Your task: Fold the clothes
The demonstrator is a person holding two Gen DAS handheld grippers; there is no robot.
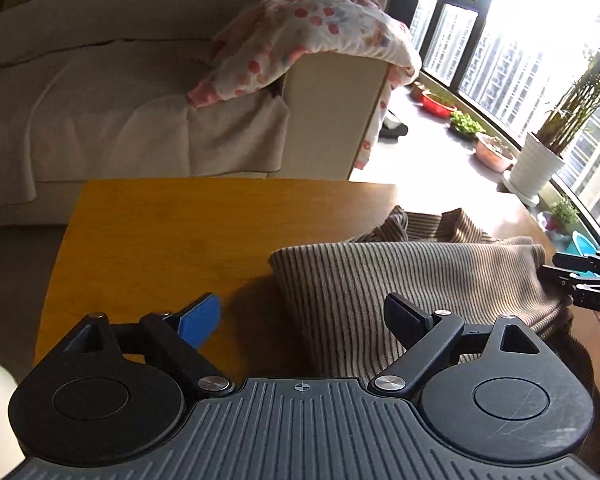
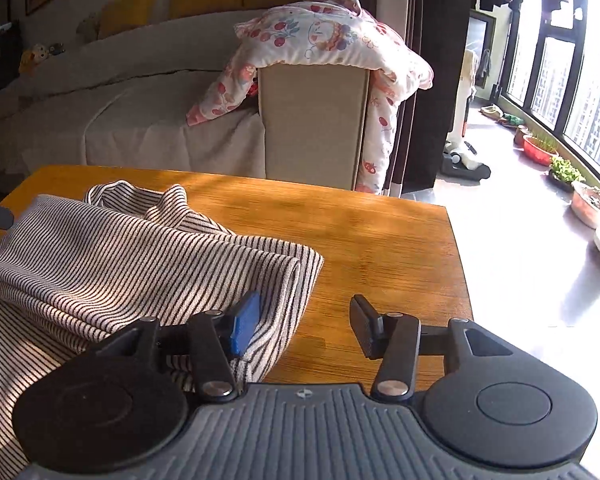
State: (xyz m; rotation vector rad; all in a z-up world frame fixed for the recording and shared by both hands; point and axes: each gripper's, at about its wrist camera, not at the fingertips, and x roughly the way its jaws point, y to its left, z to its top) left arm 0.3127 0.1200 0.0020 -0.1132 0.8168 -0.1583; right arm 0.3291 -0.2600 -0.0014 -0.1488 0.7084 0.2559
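Note:
A brown-and-white striped garment [image 1: 412,276] lies folded over on the wooden table [image 1: 172,232], with its collar bunched at the far side. My left gripper [image 1: 304,320] is open and empty, its jaws wide, hovering over the garment's left folded edge. My right gripper [image 2: 304,324] is open over the garment's right edge [image 2: 152,264]; its blue left finger [image 2: 246,326] rests against the cloth and its right finger is over bare table [image 2: 380,232]. The right gripper's fingers also show at the right edge of the left wrist view [image 1: 584,280].
A sofa [image 1: 100,120] with a beige cover stands beyond the table. A cardboard box [image 2: 314,124] draped with a floral quilt [image 2: 324,40] stands behind the table's far edge. Plant pots [image 1: 536,164] line the window at right.

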